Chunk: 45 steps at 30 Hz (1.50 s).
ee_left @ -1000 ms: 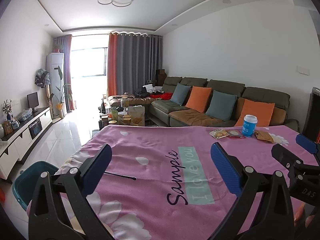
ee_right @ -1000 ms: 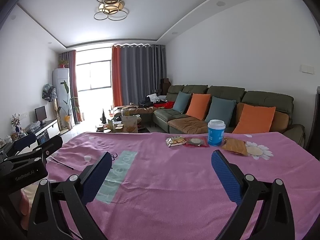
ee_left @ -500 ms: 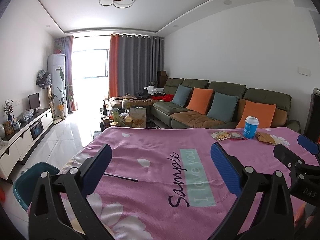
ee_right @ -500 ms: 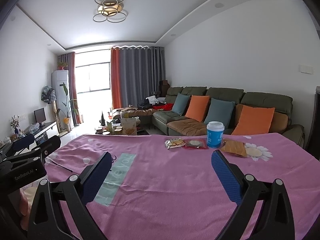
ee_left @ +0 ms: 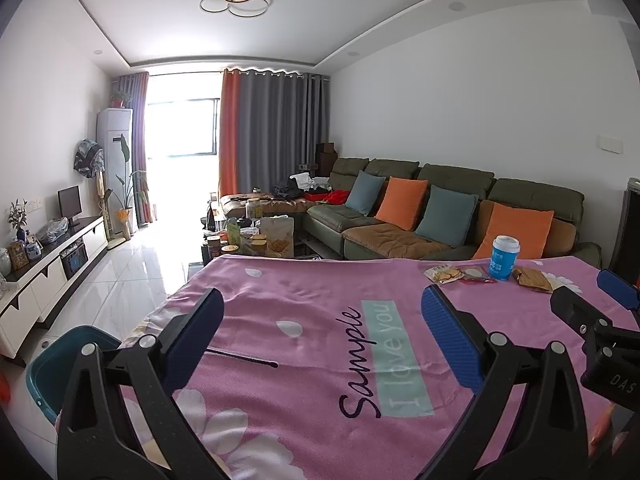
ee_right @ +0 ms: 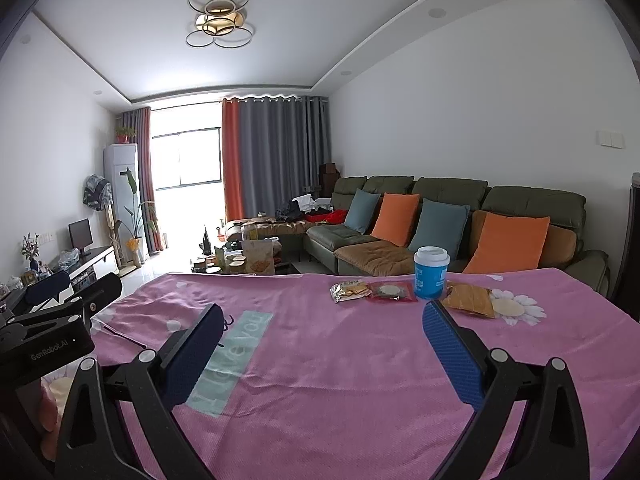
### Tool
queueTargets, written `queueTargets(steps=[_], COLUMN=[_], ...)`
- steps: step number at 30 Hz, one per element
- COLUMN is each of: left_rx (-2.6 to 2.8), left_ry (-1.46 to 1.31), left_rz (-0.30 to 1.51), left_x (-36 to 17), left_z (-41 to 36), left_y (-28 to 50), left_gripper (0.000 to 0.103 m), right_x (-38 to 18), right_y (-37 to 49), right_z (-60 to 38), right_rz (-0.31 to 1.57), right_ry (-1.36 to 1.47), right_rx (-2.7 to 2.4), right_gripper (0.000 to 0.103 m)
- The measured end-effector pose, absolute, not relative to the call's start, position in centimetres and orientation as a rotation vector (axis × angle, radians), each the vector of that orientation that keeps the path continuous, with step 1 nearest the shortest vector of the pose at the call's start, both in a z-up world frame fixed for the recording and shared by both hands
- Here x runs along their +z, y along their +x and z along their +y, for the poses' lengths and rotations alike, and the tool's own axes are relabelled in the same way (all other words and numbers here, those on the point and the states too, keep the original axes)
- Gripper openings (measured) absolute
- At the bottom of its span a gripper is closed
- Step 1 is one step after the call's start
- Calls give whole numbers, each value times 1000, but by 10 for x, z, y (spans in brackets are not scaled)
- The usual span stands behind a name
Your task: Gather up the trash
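Off the table's left edge, a teal bin [ee_left: 60, 364] sits on the floor. The left gripper [ee_left: 320, 334] hangs above the pink tablecloth [ee_left: 312, 312] with jaws released and nothing between them; a thin black stick [ee_left: 242, 359] lies just beyond its left finger. The right gripper [ee_right: 322, 344] is likewise spread wide and empty over bare cloth. Near the far edge lie a silver snack wrapper [ee_right: 348, 290], a red packet [ee_right: 390, 291], a blue paper cup [ee_right: 430, 272] and a brown wrapper [ee_right: 468, 299], close together.
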<state>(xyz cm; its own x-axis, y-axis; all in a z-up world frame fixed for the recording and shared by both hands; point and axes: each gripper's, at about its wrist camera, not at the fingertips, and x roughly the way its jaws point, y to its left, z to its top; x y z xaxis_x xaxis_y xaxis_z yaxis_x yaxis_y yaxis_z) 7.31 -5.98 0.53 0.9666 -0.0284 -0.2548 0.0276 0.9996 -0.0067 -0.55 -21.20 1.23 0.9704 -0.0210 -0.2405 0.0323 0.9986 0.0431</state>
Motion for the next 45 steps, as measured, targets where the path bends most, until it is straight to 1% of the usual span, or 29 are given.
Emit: queueTargets(steps=[45], left_rx=[-12], left_ry=[-11], left_rz=[247], left_x=[13], left_z=[-57], left_y=[75], left_gripper=[97], right_x=[14], right_y=[-7], right_z=[-210], right_rz=[232], right_ry=[50], right_rx=[-21], right_gripper=[96])
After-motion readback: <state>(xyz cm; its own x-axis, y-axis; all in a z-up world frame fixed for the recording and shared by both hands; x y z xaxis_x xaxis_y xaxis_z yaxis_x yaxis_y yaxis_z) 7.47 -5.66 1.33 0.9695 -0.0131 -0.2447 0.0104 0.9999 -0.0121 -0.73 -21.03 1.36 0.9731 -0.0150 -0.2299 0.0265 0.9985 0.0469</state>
